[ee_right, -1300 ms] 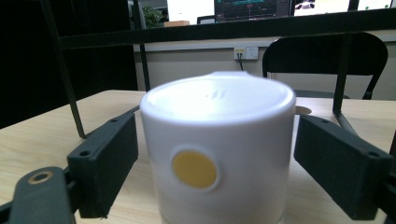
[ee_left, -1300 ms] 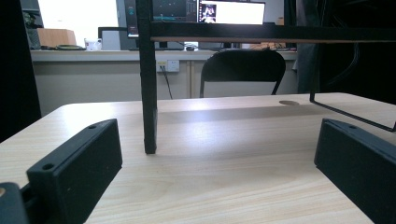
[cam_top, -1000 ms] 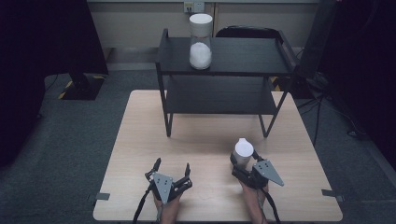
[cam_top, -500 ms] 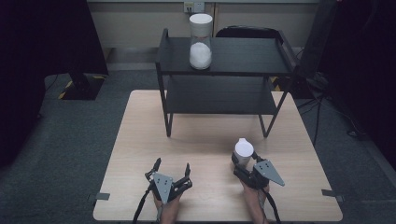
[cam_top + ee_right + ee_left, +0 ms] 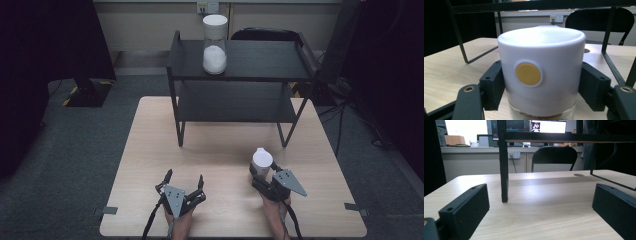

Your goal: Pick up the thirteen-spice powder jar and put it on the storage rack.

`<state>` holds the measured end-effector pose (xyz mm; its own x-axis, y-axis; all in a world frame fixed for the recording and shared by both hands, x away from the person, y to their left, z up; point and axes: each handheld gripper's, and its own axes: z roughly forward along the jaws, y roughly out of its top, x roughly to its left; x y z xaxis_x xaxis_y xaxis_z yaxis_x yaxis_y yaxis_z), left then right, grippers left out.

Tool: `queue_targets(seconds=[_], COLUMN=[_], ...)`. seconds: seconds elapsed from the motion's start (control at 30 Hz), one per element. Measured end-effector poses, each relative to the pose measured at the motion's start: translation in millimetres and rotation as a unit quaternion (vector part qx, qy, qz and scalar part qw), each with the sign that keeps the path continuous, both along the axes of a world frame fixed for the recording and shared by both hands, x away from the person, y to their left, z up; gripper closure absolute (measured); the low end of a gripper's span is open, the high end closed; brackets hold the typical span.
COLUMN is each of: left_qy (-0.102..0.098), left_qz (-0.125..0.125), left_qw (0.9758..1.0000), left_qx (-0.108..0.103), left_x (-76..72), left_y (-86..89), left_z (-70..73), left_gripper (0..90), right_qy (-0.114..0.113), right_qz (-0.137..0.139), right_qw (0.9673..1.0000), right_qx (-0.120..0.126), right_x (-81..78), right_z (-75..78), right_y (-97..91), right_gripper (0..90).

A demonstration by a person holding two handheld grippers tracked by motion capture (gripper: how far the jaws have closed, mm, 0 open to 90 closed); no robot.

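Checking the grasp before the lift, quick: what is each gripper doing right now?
Left gripper: open, holding nothing, low over the table.
Right gripper: closed on the white-lidded jar.

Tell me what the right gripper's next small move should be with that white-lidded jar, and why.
Probably lift it straight up. The right gripper already has its fingers pressed on both sides of the white-lidded jar, which stands on the table before the black shelf.

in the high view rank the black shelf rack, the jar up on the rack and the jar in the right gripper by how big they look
1. black shelf rack, by far the largest.
2. jar on the rack.
3. jar in the right gripper, partly hidden by the gripper, so unsure.
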<state>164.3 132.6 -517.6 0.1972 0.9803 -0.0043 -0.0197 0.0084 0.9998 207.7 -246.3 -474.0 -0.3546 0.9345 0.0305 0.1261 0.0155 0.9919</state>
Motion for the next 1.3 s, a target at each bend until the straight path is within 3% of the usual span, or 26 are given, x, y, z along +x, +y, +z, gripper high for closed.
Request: queue_targets(seconds=[0.33,0.5,0.73,1.03,1.3], left_qy=[0.001,0.001,0.002,0.002,0.001], left_qz=[0.003,0.004,0.005,0.004,0.003], left_qw=[1.0000,1.0000,1.0000,1.0000,1.0000], left_qx=[0.000,0.000,0.000,0.000,0.000], left_x=[-0.1,-0.1,0.0,0.1,-0.1], left_y=[-1.1,-1.3,-1.7,-1.5,-1.2], left_z=[0.3,0.3,0.7,0.7,0.3], left_gripper=[0.9,0.8,0.8,0.9,1.0], right_qy=[-0.007,-0.005,-0.013,-0.019,-0.030], right_qz=[0.015,0.028,0.047,0.074,0.097], right_qw=[0.9998,0.9996,0.9988,0.9970,0.9948], right_qx=[-0.011,-0.001,-0.006,-0.014,0.010], right_x=[-0.9,1.1,0.9,1.5,6.0], right_z=[14.9,21.5,33.9,69.1,95.3], right_y=[-2.7,-8.6,-14.6,-22.6,-36.2], right_gripper=[29.4,29.5,29.5,29.6,29.6])
